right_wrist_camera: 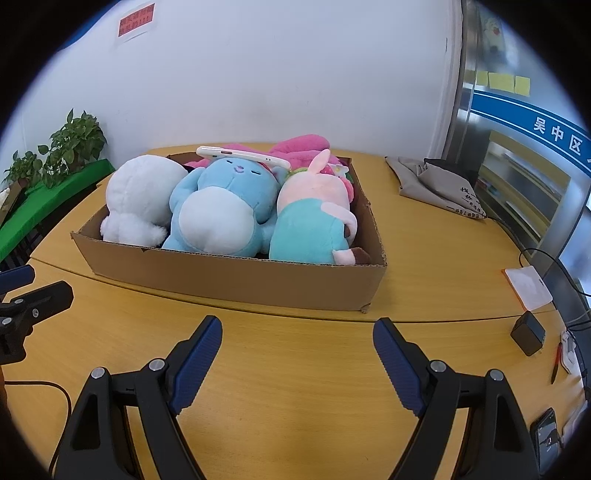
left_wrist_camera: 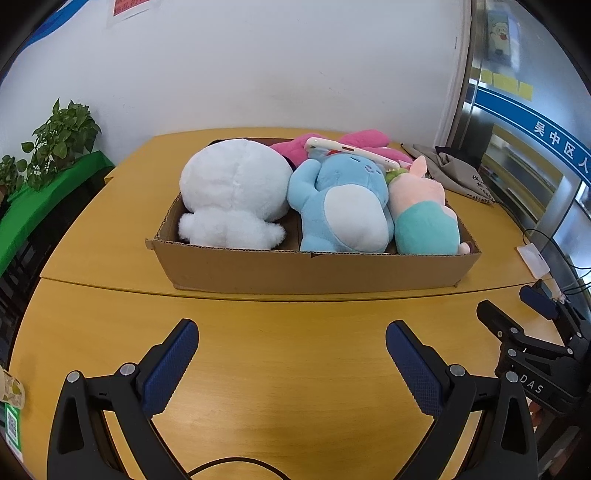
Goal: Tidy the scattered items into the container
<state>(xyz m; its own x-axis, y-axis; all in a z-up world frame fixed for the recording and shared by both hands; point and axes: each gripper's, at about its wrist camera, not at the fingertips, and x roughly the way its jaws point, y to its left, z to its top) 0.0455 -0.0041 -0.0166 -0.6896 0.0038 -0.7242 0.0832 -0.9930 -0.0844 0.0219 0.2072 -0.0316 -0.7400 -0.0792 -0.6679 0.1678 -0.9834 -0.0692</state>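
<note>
Contents of the cardboard box, mid-bench: one white plush at the left end; one blue plush in the middle; one pink-and-teal plush at the right end; one pink plush behind them, mostly hidden; one white phone lying across the top of the blue plush.

Status: by the look of it, your tidying is done or nearly so. No toy shows loose on the bench in front of the box.

Off-task items you have left out: grey cloth bag, white card, black adapter, dark phone.

Your left gripper: spread, nothing between its pads, hovering short of the box. Your right gripper: likewise spread and empty.

Writing: "DAS" on the right gripper's body in the left view; blue wall band reads "吴中区"; red notice and the bag's print are too small to read.
</note>
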